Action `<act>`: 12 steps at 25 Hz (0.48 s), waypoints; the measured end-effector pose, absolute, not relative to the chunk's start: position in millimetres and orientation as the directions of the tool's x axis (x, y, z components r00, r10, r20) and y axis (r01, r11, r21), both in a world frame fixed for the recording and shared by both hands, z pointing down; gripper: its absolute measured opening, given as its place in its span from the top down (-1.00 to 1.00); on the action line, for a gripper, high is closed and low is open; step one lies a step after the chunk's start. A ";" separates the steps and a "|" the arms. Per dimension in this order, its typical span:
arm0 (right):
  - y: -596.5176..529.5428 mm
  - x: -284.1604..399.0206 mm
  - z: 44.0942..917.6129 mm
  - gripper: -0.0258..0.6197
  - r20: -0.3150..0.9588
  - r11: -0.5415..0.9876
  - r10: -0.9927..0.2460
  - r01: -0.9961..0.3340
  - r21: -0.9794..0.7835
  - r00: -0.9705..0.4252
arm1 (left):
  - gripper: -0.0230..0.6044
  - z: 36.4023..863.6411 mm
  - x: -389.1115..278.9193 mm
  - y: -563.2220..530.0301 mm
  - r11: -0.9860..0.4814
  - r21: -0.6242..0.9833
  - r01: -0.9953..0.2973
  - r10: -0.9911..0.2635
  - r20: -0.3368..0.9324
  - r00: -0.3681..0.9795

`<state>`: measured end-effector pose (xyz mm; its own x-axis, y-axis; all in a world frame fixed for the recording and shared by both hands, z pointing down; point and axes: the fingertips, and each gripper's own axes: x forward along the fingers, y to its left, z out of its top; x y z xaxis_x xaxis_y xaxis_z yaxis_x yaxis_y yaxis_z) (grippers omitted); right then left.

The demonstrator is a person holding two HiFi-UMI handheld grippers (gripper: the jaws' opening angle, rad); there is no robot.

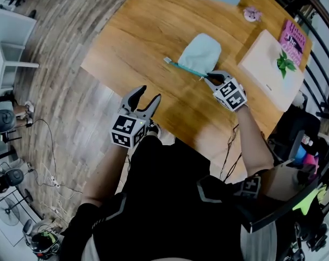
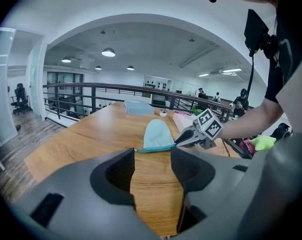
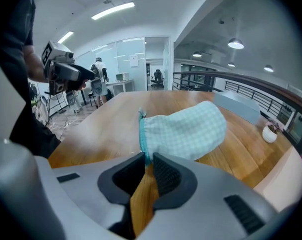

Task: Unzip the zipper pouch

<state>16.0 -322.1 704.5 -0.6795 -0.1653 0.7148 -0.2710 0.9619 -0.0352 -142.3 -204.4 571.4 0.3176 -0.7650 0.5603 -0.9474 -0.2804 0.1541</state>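
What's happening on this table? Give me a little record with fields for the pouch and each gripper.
table: wooden
zipper pouch: pale green, lying flat, zipper edge toward the person
right gripper: jaws pinched on one end of the zipper edge
left gripper: open, empty, held by the table's near edge
book: leaf on the cover, right of the pouch

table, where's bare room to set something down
Widest bare wood on the table: left of the pouch, out to the left edge. A second patch lies between pouch and near edge, ahead of the left gripper. Crowded on the right: right gripper at the pouch, white box, pink book.
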 end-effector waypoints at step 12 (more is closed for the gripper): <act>-315.6 -6.1 609.8 0.75 0.610 0.882 -0.248 -0.437 -0.180 -0.753 | 0.16 525.6 -143.9 -221.7 -0.402 0.163 -0.901 -0.780 0.455 0.430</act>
<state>-6.1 -315.6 609.8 -0.7527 -0.2484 0.6097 -0.4366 0.8815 -0.1799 -143.9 -221.7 525.6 0.4299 -0.7796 0.4554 -0.9012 -0.4015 0.1634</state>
